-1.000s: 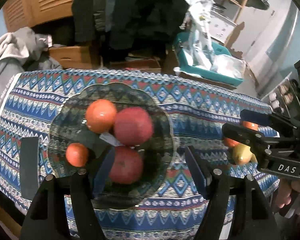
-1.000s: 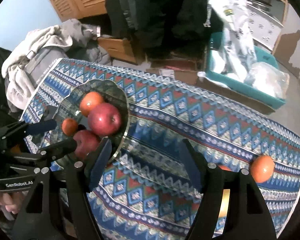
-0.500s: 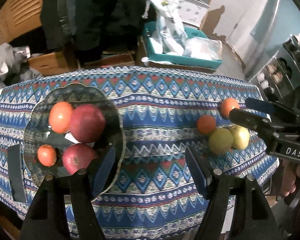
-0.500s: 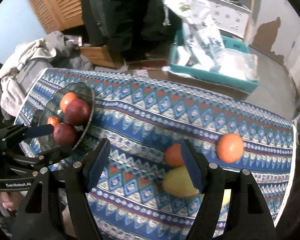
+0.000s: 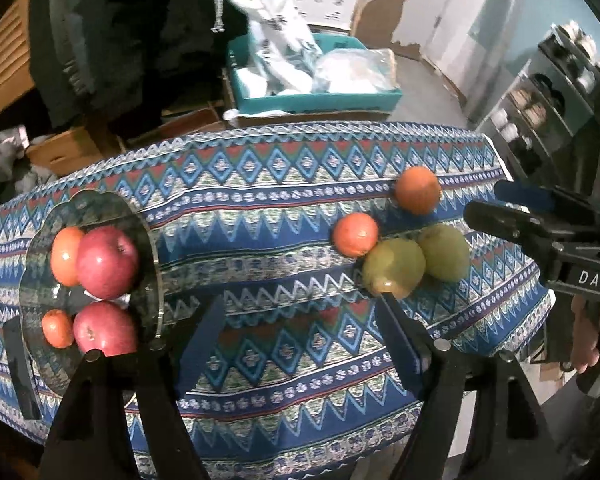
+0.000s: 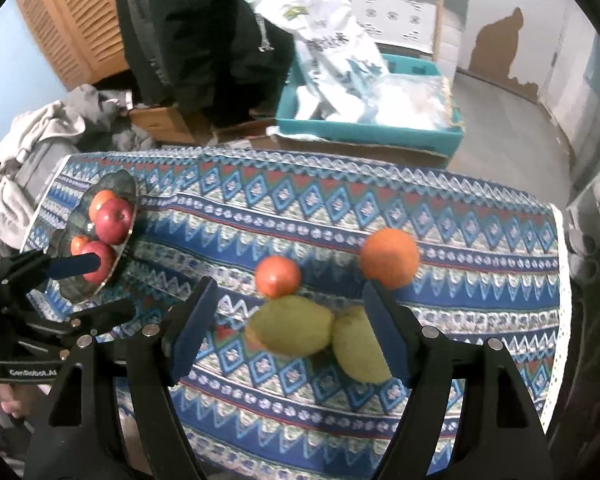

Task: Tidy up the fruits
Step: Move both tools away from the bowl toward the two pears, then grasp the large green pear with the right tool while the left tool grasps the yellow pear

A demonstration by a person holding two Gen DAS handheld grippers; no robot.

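We saw the patterned bench (image 5: 284,184), then the glass plate (image 5: 40,364) holding apples and oranges, then two pears (image 6: 288,330) and two oranges (image 6: 389,258) loose; both our left claw (image 5: 300,322) and right claw (image 6: 288,314) gaped, empty.

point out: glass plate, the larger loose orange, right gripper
glass plate (image 5: 150,240): left wrist view, bare right rim.
larger loose orange (image 6: 389,258): right wrist view, middle of its skin.
right gripper (image 6: 288,316): right wrist view, midway between open fingertips.
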